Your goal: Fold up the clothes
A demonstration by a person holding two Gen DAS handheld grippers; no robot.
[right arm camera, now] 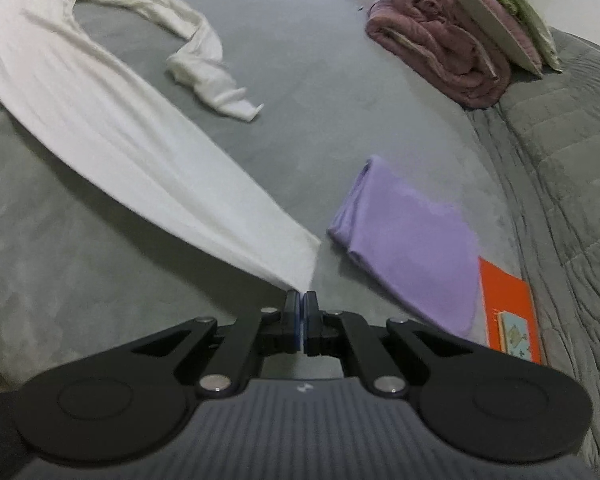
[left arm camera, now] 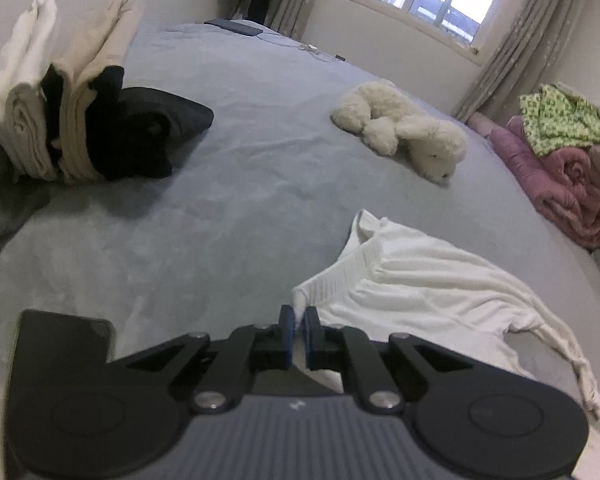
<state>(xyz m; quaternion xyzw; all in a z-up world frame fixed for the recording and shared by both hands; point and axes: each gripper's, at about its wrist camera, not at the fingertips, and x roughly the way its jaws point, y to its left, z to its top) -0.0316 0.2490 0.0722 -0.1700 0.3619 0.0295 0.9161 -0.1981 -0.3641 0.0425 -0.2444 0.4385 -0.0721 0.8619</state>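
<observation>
My left gripper is clamped on the ribbed hem of the white top; my right gripper pinches another corner of it, pulling the cloth taut. The top lies across the bed, one sleeve trailing, beside a folded purple cloth near the bed's right edge.

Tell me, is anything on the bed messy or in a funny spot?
Yes. A white plush toy lies tipped on its side mid-bed, among the laundry. The white long-sleeved top is unfolded, with one sleeve crumpled, and dark clothes slump out of the folded stack.
</observation>
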